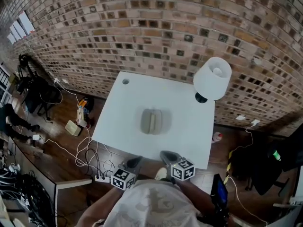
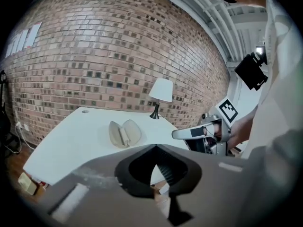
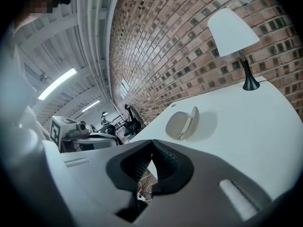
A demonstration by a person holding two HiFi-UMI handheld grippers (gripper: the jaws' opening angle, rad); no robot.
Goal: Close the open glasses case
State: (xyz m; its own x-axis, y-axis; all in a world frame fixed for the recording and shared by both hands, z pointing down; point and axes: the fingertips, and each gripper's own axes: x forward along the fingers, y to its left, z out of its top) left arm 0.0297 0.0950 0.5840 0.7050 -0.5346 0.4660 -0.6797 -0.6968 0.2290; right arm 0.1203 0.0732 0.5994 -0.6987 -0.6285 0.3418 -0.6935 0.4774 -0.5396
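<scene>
Brick wall [image 1: 142, 27], white table [image 1: 122, 111], lamp [image 1: 213, 78]

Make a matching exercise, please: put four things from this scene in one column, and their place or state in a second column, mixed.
1 glasses case
2 lamp
3 cable hole
4 right tool

a far right corner of the table
b shut, empty
c far left corner
d open, mid-table

Pairs: 1-d, 2-a, 3-c, 4-b

No legible text (none anywhere).
</scene>
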